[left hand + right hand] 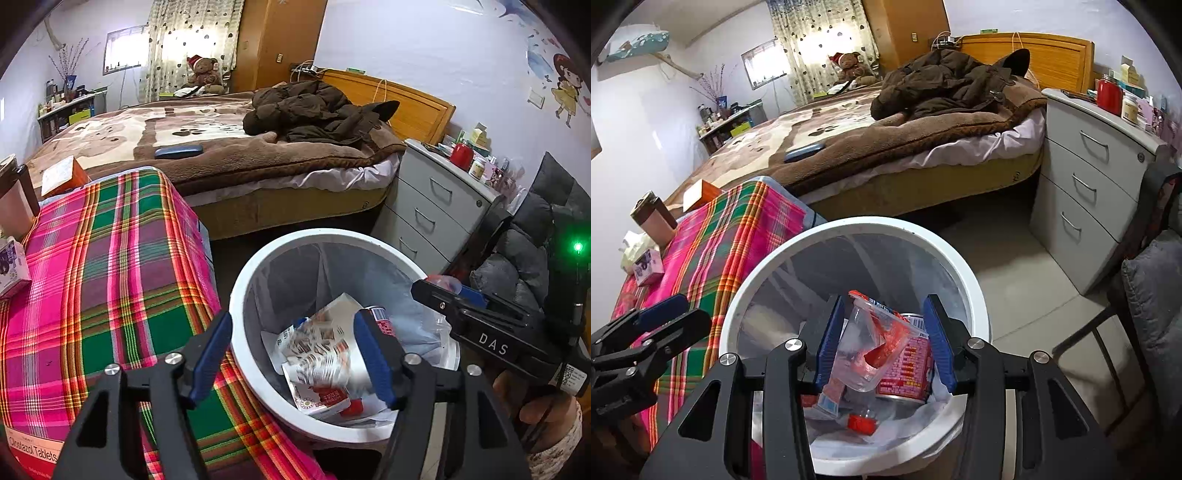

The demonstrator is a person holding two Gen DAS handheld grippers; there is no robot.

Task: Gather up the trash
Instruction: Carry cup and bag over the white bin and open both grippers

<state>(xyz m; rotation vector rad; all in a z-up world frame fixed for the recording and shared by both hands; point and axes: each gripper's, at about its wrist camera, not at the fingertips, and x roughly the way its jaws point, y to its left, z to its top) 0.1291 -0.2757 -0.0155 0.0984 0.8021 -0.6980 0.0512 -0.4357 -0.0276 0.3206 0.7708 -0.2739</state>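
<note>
With both tongs open over the white bin [964, 280], the right tongs [886, 339] frame a clear plastic cup [864, 350] that looks just released, and the left tongs [291, 354] risk knocking the rim, tipping trash out.

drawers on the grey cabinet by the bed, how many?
3, stacked on the cabinet front: top drawer, middle drawer, bottom drawer. None looks hidden.
</note>
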